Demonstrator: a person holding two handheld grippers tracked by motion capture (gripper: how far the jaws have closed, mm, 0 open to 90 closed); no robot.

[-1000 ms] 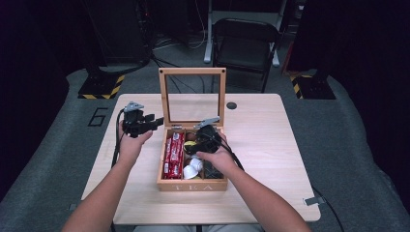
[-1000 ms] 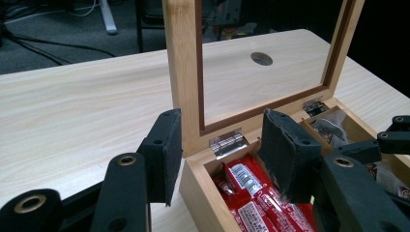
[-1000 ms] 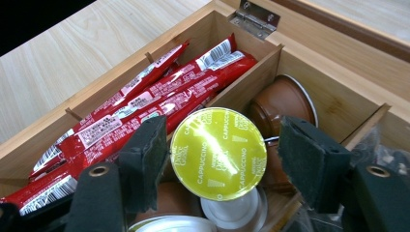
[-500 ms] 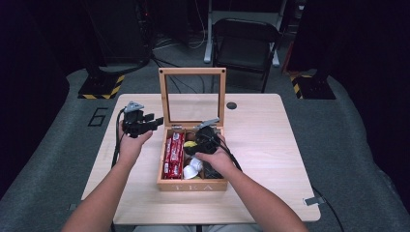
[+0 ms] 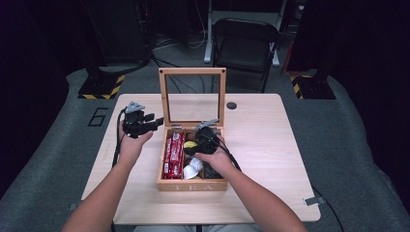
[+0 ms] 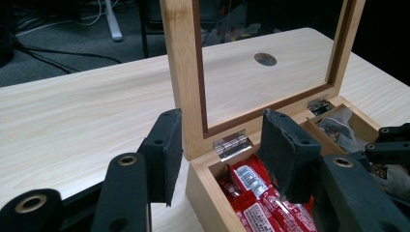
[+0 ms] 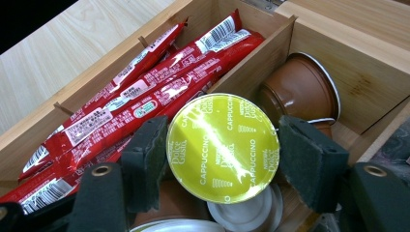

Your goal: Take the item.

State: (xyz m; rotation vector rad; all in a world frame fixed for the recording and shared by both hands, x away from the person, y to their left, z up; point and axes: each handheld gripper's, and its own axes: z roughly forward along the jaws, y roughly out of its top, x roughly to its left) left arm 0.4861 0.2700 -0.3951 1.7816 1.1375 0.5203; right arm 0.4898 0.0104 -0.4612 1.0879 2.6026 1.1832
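Gripping a round coffee capsule with a shiny yellow-green foil lid (image 7: pixel 223 146), the right claw (image 5: pixel 199 144) hangs over the middle compartment of the light wooden tea box (image 5: pixel 193 185) on the pale wooden counter (image 5: pixel 270 145). In the right gripper view its two black pads sit against opposite edges of the capsule's lid, the left pad touching the rim and the right pad at the rim or just off it; the jaws have just been closing a little with the capsule between them. Below the capsule lie a brown capsule (image 7: pixel 300 89) tipped on its side against the compartment's far wall and white-lidded capsules (image 7: pixel 241 212) underneath. The neighbouring compartment holds long red foil stick packets (image 7: pixel 145 92) lying lengthwise.

The left claw (image 5: pixel 145 126) is held near the box's back left corner, jaws apart and holding nothing. In the left gripper view one pad stands outside the box and the other over the red packets, with the upright glass-paned wooden lid (image 6: pixel 186 72) between them but untouched.
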